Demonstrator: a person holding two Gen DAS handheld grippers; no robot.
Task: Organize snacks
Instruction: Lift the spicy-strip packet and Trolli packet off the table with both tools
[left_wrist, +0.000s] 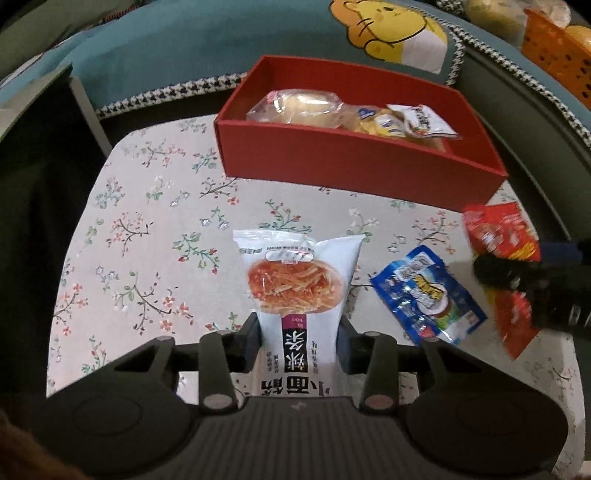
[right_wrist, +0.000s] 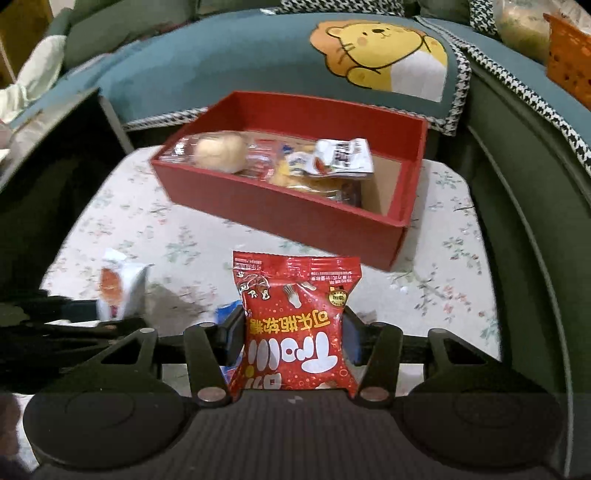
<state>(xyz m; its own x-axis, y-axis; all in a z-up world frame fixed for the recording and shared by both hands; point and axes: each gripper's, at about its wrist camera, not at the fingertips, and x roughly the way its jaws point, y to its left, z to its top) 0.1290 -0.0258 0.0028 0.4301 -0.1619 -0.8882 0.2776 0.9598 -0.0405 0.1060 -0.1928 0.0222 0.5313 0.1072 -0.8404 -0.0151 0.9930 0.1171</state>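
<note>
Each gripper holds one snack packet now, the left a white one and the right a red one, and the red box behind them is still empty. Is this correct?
Not quite: the red box is not empty. The right wrist view shows wrapped snacks already lying in it. The rest holds: the left gripper is shut on the white packet, and the right gripper on the red packet.

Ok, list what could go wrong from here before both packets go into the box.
1. The red box is already crowded on its left; the white packet may land atop the bread and slide out.
2. Both grippers head for one box, so they could collide.
3. The blue packet lies near the table edge and might get knocked off.
</note>
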